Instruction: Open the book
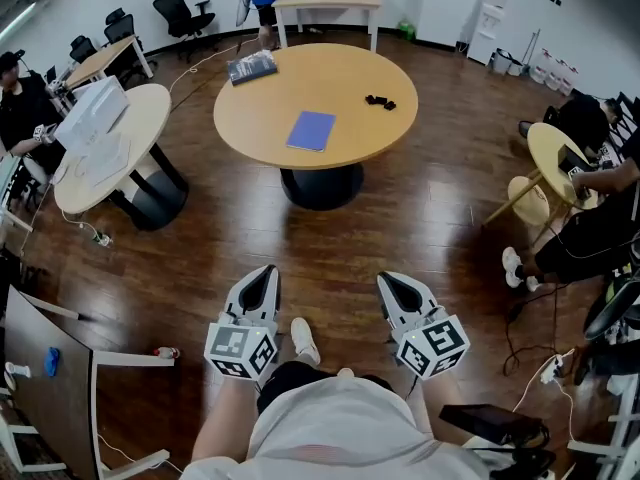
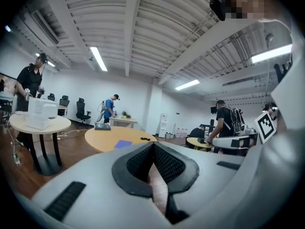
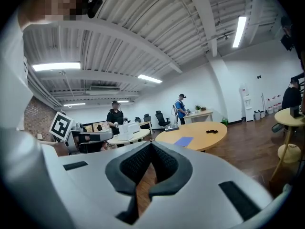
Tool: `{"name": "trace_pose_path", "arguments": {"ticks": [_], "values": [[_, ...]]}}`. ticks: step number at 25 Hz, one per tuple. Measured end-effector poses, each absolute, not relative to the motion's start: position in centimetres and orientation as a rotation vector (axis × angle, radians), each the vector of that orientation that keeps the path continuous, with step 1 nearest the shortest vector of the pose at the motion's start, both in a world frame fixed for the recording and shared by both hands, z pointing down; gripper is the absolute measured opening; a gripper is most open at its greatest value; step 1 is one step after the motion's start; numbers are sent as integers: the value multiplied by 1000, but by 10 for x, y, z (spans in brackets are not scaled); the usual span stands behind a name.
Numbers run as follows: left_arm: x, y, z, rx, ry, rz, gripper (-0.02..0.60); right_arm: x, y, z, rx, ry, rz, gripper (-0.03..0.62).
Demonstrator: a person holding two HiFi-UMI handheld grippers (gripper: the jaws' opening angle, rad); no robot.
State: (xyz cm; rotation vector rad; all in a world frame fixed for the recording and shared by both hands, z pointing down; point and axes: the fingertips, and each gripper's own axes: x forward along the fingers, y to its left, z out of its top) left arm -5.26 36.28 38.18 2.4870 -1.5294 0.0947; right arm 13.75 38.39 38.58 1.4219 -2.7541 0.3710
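A closed blue book [image 1: 311, 130] lies flat on the round wooden table [image 1: 260, 118], a few steps ahead of me; it shows small and far as the book [image 2: 123, 144] in the left gripper view and the book [image 3: 183, 140] in the right gripper view. My left gripper [image 1: 262, 280] and right gripper [image 1: 393, 286] hang low over the floor near my body, well short of the table. Each has its jaws shut tip to tip with nothing between them, as the left gripper [image 2: 153, 144] and right gripper [image 3: 151, 144] views show.
On the same table lie a small black object [image 1: 380, 101] and a dark magazine [image 1: 251, 67]. A second round table [image 1: 145, 118] with a white box stands at left, a small one [image 1: 545, 148] at right. People sit at both sides; cables [image 1: 530, 353] trail on the floor right.
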Motion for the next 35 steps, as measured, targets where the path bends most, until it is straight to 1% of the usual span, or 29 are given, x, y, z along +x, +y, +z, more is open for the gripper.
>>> {"name": "trace_pose_path", "arguments": {"ticks": [5,9,18,23,35], "values": [[-52,317,388,2492,-1487,66,11,141,346,389,1430,-2700,351,-5],[-64,275,395,2492,-1452,53,11,127,306,392,1439,-2661,350,-5],[-138,191,403,2464,-1460,63,11,56,216,390,1405,-2648,328,-5],[-176,160,422,2413,-1447,77,10,29,178,389,1477,-2636,283,-5],[-186,125,439,2411,-1382,69,11,2,132,396,1445,-2621,332,-5]]}}
